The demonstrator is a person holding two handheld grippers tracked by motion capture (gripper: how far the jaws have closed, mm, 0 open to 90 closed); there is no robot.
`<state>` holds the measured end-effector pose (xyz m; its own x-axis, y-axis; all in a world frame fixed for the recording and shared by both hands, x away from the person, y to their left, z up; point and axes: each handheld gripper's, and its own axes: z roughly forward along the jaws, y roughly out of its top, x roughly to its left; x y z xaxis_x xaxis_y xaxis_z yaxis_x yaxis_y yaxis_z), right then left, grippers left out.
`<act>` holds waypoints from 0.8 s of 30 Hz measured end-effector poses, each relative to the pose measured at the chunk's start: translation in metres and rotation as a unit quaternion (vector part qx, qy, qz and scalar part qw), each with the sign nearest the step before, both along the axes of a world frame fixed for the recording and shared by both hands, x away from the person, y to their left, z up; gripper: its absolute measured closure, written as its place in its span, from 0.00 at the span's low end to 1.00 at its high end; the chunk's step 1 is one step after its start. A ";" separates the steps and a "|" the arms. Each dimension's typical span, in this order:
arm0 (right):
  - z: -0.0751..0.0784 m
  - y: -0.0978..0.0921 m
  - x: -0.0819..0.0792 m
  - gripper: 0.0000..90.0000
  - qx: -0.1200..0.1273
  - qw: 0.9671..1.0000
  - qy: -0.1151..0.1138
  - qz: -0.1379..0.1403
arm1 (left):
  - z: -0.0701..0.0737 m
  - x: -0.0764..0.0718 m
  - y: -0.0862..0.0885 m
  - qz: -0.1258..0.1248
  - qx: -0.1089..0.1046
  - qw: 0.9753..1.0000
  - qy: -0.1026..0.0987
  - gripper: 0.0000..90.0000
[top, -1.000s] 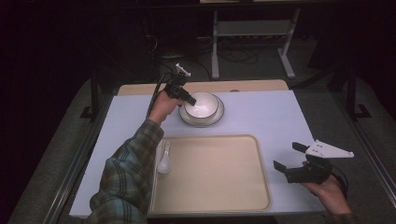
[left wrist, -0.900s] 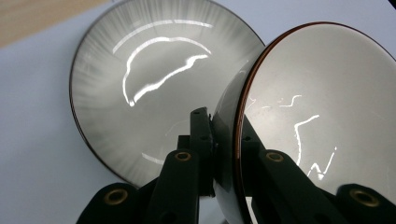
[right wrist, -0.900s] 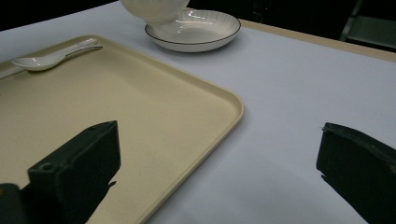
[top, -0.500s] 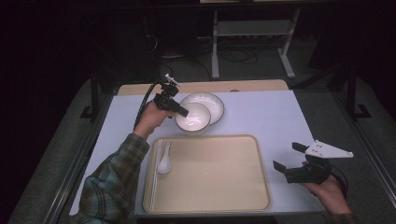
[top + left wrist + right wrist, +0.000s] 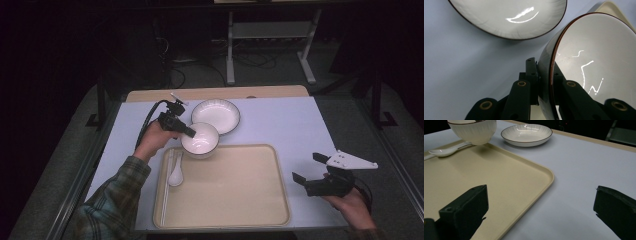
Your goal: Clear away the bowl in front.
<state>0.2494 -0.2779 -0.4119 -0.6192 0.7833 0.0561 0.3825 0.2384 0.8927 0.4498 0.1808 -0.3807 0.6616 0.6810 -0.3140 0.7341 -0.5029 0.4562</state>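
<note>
the left gripper (image 5: 186, 132) pinches the bowl (image 5: 200, 139) by its rim, held over the tray (image 5: 235, 210) corner beside the plate (image 5: 216, 116); such a thin grip could slip, dropping it onto the spoon (image 5: 175, 176); the right gripper (image 5: 311, 169) rests spread on the bench.

I see the left gripper (image 5: 189, 133) carrying the white bowl (image 5: 200, 140) clamped by its rim. It is now off the plate (image 5: 216, 116), above the tray's (image 5: 235, 200) far-left corner.
</note>
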 end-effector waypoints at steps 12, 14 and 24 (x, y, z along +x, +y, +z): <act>0.000 0.000 0.000 0.00 0.000 1.000 0.001 -0.001 | -0.023 -0.009 0.007 0.001 0.012 1.000 0.015 0.91; 0.000 0.000 0.000 0.00 0.000 1.000 0.001 -0.001 | -0.026 -0.010 0.007 0.001 0.012 1.000 0.019 0.91; 0.000 0.000 0.000 0.00 -0.001 1.000 0.001 -0.001 | -0.034 -0.013 0.013 0.006 0.002 1.000 0.024 0.91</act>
